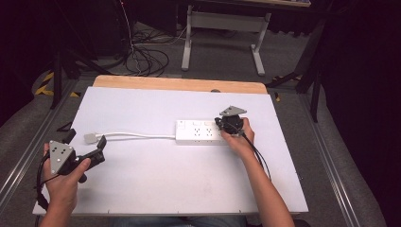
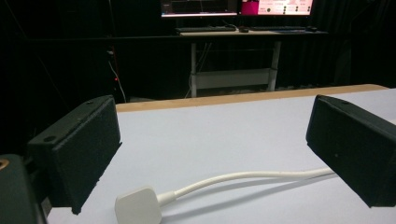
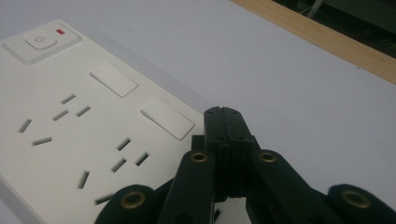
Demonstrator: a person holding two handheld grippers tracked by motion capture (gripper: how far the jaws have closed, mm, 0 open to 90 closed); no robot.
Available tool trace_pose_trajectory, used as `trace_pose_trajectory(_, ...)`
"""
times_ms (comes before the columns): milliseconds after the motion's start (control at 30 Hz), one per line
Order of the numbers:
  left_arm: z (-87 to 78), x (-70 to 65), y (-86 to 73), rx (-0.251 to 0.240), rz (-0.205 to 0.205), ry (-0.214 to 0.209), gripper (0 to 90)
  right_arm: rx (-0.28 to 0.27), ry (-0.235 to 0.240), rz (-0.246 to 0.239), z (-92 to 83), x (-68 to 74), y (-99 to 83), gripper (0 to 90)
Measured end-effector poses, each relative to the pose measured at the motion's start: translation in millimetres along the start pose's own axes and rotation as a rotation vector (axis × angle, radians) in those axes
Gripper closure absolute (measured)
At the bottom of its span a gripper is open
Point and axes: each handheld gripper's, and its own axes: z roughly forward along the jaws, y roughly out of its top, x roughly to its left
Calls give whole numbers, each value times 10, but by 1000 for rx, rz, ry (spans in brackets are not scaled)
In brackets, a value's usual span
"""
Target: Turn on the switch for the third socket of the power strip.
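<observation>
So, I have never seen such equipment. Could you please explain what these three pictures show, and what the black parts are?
A person sits at a white table and holds a hand tool with two black jaws in each hand. The high view looks down from above. The other two come from small cameras riding on the tools. The left gripper stands open, near a white plug and its cable. The right gripper is shut and holds nothing; its tip is over the end of a white power strip. Whether it touches the strip, I cannot tell.
</observation>
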Motion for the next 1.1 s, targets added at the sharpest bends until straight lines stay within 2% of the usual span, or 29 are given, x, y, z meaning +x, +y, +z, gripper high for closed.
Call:
trace_pose_trajectory(800,12,-11,2,1,2,-9,36,0,-18,-17,-6,33,-6,900)
trace_pose_trajectory(967,14,-12,2,3,5,-9,36,2,-16,-6,-16,14,-7,900)
trace_pose_trajectory(1100,15,-7,-1,3,2,-6,36,-50,-21,11,-53,-22,-15,900)
